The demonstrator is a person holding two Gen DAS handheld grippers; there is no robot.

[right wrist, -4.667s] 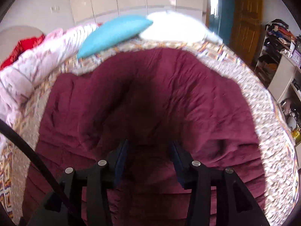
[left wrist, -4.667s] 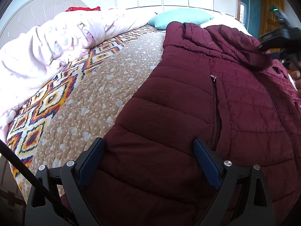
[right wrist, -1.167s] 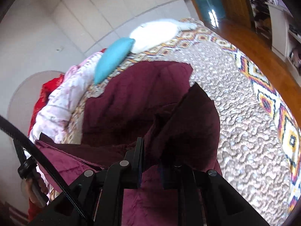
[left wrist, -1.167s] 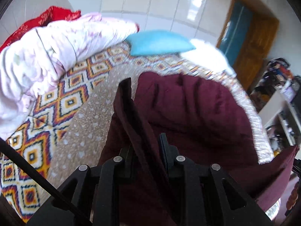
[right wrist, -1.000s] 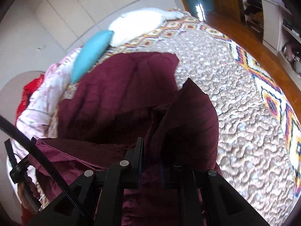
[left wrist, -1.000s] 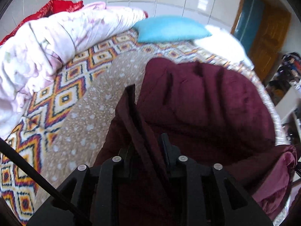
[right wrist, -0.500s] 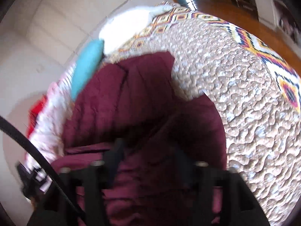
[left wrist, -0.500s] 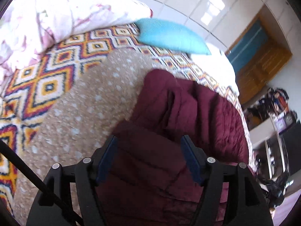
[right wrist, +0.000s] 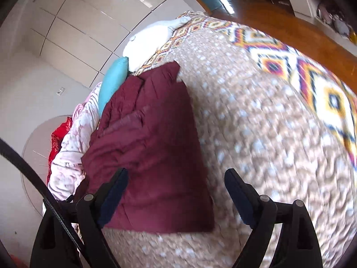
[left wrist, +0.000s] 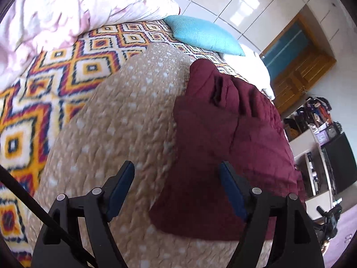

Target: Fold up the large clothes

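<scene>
The left gripper (left wrist: 176, 187) and right gripper (right wrist: 176, 192) both hung with jaws apart and opening, pads off the cloth. Beyond them the maroon quilted puffer jacket (left wrist: 225, 147) lay folded on the bed's tan dotted quilt (left wrist: 116, 120), toward the far edge near the turquoise pillow (left wrist: 203, 34).

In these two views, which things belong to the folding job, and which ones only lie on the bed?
Belong to the job:
- dark red quilted jacket, folded on the bed
- left gripper, jaws opening, pressing on nothing
- right gripper, jaws opening, pressing on nothing

Just lying about:
- turquoise pillow
- white pillow
- pink floral duvet
- beige dotted quilt under the jacket
</scene>
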